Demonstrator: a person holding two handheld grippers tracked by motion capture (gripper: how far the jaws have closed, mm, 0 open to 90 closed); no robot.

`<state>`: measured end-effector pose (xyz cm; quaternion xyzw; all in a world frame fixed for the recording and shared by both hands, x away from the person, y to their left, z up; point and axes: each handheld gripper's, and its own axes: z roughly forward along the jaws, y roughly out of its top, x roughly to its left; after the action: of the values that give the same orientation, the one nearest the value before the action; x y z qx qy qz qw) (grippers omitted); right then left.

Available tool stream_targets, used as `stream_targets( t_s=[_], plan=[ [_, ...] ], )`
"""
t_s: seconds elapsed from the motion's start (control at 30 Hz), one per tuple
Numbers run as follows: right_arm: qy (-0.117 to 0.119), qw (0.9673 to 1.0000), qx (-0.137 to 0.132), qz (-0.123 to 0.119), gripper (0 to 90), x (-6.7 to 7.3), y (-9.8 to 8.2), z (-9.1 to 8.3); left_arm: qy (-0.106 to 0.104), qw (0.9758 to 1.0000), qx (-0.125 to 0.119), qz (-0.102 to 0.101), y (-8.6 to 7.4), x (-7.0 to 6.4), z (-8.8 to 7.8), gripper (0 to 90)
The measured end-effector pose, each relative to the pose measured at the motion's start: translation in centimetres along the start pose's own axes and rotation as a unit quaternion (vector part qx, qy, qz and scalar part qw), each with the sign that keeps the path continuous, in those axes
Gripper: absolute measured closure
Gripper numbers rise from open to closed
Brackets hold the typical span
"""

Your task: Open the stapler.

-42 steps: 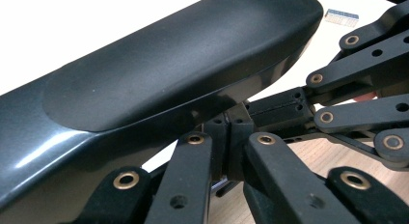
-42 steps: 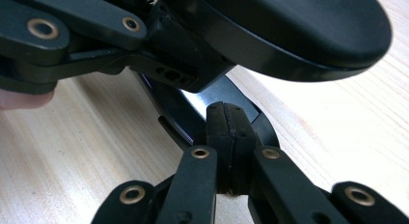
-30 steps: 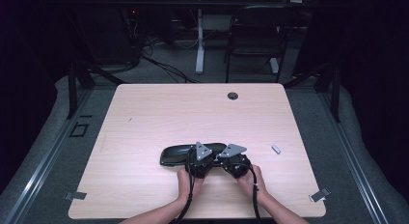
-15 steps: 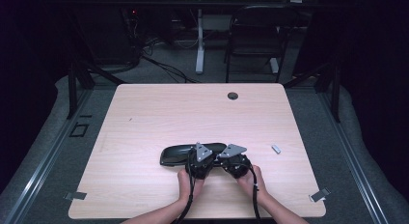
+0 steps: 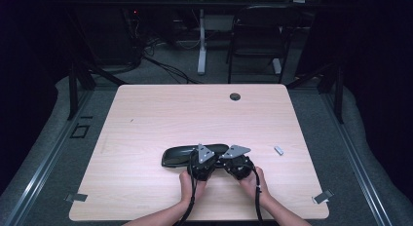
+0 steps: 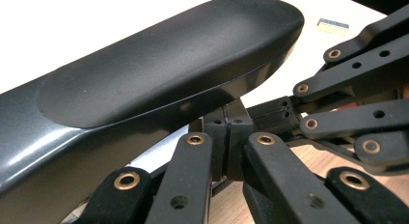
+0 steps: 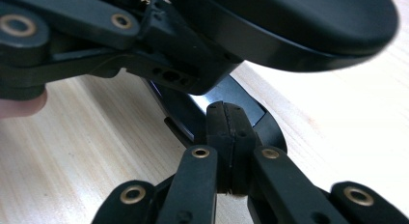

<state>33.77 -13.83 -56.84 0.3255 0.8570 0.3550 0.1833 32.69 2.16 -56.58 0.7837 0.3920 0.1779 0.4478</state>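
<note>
Tabletop (image 5: 146,119) of pale wood takes up most of the scene, and near its front edge lies a long black case (image 5: 180,157), a glasses case by its rounded shape, stretched left to right. Its lid looks raised at the right end: in the right gripper view the dark upper shell (image 7: 308,21) hangs above a lower part (image 7: 217,103) with a glossy inside, but I cannot tell whether anything lies in it.

Both hands sit side by side at the case's right end. The left gripper (image 5: 202,163) and the right gripper (image 5: 237,162) nearly touch each other, each pointing away from the person toward the case. Each has its jaws pressed fully together, pad against pad, with nothing visible between them.

Well off to the right on the table rests a small grey block (image 5: 278,150).
</note>
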Motion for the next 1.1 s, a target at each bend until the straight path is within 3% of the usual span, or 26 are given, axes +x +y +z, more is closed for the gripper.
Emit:
stream_targets(
  t_s=[0.63, 0.8, 0.97, 1.1],
  plan=[
    [-0.002, 1.0, -0.001, 0.005, 90.0, 0.0, 0.1, 0.12, -0.012, 0.9999, 0.004, -0.004, 0.22, 0.0, 0.86, 90.0],
    [-0.003, 0.9999, 0.0, 0.01, 90.0, 0.0, 0.09, 0.11, -0.009, 0.9998, -0.002, -0.02, 0.16, 0.02, 0.86, 90.0],
    [-0.001, 0.9999, -0.002, 0.013, 90.0, -0.06, 0.05, 0.13, -0.006, 0.9999, 0.006, -0.014, 0.33, 0.06, 0.81, 90.0],
    [0.002, 0.9999, -0.001, 0.012, 90.0, -0.17, 0.01, 0.09, -0.014, 0.9997, 0.008, -0.02, 0.38, 0.17, 0.78, 90.0]
  ],
)
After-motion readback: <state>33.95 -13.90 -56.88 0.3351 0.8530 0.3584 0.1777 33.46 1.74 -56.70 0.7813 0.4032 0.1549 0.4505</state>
